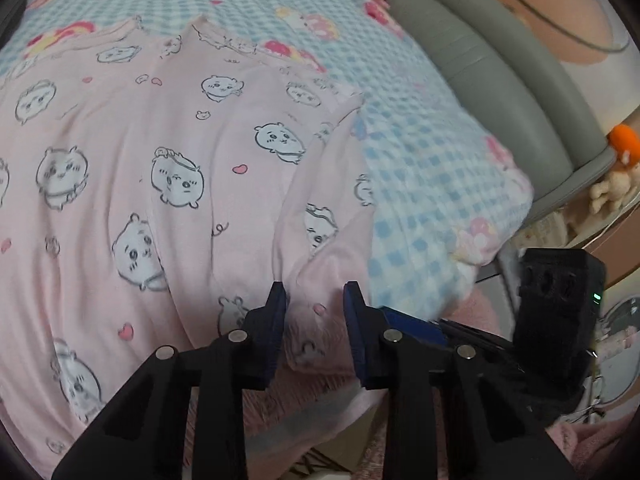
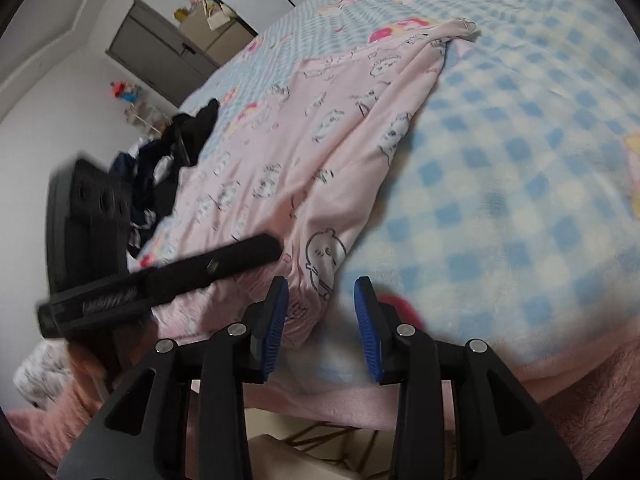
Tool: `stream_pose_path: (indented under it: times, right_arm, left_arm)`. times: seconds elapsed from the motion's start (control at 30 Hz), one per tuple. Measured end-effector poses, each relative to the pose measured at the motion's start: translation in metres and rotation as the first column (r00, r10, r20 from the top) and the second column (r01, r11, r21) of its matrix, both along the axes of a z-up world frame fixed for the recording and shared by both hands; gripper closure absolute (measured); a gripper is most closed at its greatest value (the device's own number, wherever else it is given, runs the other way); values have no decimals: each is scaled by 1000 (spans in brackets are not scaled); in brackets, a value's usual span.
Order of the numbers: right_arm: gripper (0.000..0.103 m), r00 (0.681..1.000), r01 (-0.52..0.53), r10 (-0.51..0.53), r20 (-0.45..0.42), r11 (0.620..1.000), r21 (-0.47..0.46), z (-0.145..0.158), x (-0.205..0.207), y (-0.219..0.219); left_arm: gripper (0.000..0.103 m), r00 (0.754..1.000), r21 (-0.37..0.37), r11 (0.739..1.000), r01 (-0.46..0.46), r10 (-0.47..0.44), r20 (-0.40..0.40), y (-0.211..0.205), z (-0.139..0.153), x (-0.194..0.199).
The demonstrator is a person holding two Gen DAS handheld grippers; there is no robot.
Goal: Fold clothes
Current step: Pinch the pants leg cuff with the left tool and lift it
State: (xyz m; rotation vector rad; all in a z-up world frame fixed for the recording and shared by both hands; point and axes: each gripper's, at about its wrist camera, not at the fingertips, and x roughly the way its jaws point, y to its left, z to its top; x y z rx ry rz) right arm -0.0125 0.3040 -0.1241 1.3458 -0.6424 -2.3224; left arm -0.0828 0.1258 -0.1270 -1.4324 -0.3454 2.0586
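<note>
Checked blue-and-white bedding (image 1: 420, 184) with cartoon prints covered the bed, and on it lay the garment (image 1: 160, 152), pink with white round-faced creatures, spread across the left and centre of the left wrist view. Its near corner bunched into folds at the lower middle of that frame, right at the bed's edge. The left gripper (image 1: 315, 296) stood there partly open, a hump of the pink cloth lying between its blue pads; whether the pads pressed on it could not be told. In the right wrist view the garment (image 2: 320, 152) ran from the upper right down to the lower centre, one narrow end reaching toward the top of the frame. The right gripper (image 2: 321, 292) was partly open too, its left pad just beside the garment's folded edge (touching or not, unclear), with bedding showing in the gap. Dark clothes (image 2: 168, 168) sat heaped at centre left of that view, beyond the other gripper's black body. A grey headboard (image 1: 520, 92) curved along the right of the left wrist view.
</note>
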Motion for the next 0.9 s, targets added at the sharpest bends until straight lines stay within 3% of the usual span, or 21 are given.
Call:
stream_pose_path:
  times: [0.07, 0.13, 0.27, 0.37, 0.53, 0.77, 0.9]
  right_arm:
    - [67, 1000, -6, 6, 22, 1000, 6, -2, 0, 0]
    - [67, 1000, -16, 15, 24, 999, 40, -1, 0, -3]
    - [59, 1000, -15, 14, 12, 998, 61, 7, -1, -5]
    - [59, 1000, -13, 13, 8, 999, 32, 14, -10, -5]
    - [57, 993, -53, 65, 101, 992, -117, 15, -37, -11]
    - [54, 975, -215, 217, 57, 976, -36, 27, -49, -79]
    - [54, 954, -294, 291, 77, 955, 40, 16, -48, -117]
  left_arm:
    - [76, 999, -46, 999, 16, -15, 36, 5, -9, -7]
    - [93, 998, -34, 999, 19, -17, 57, 4, -12, -11]
    - [95, 999, 59, 998, 16, -14, -50, -12, 21, -2]
    - [95, 992, 70, 997, -28, 37, -119, -29, 46, 2]
    - [96, 977, 80, 988, -135, 146, -154, -78, 64, 15]
    - [96, 939, 91, 942, -323, 331, -96, -155, 47, 54]
    - [96, 909, 117, 906, -408, 415, -47, -179, 29, 79]
